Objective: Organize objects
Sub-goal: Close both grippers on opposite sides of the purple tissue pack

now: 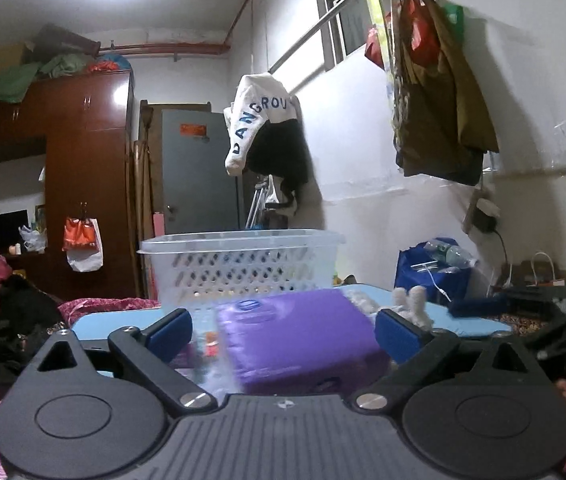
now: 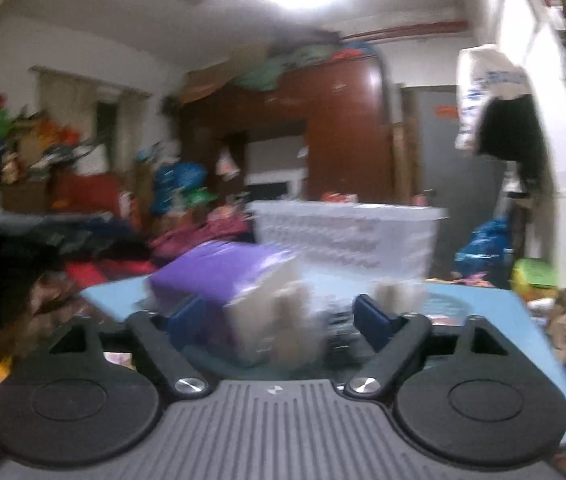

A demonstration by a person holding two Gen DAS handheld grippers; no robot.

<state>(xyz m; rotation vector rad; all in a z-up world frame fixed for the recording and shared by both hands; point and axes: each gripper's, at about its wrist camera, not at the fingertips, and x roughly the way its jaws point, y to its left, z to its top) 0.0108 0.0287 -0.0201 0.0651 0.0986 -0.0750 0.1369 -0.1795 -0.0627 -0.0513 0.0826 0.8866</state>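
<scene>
A dark red wardrobe [image 1: 87, 152] stands left of a grey door [image 1: 199, 168]. A white garment with blue lettering [image 1: 257, 120] hangs from a wall rail, and bags [image 1: 431, 84] hang near the window [image 1: 347, 20].

The basket [image 1: 239, 268] is thin translucent white plastic with a perforated lattice wall and a smooth rim. The purple pack [image 1: 303, 340] looks wrapped in glossy film that catches the light. The bench [image 1: 95, 322] has a smooth, matt light-blue top. Beside the pack, the white toy [image 1: 411, 304] is fuzzy and plush. The left gripper [image 1: 283, 332] has matt black plastic arms, shiny metal pivot screws, a ribbed grey housing, and fingers [image 1: 171, 334] faced with dull blue pads. Behind, the wardrobe [image 1: 95, 152] is glossy reddish-brown wood, and the hanging bags [image 1: 439, 92] are crinkled plastic
</scene>
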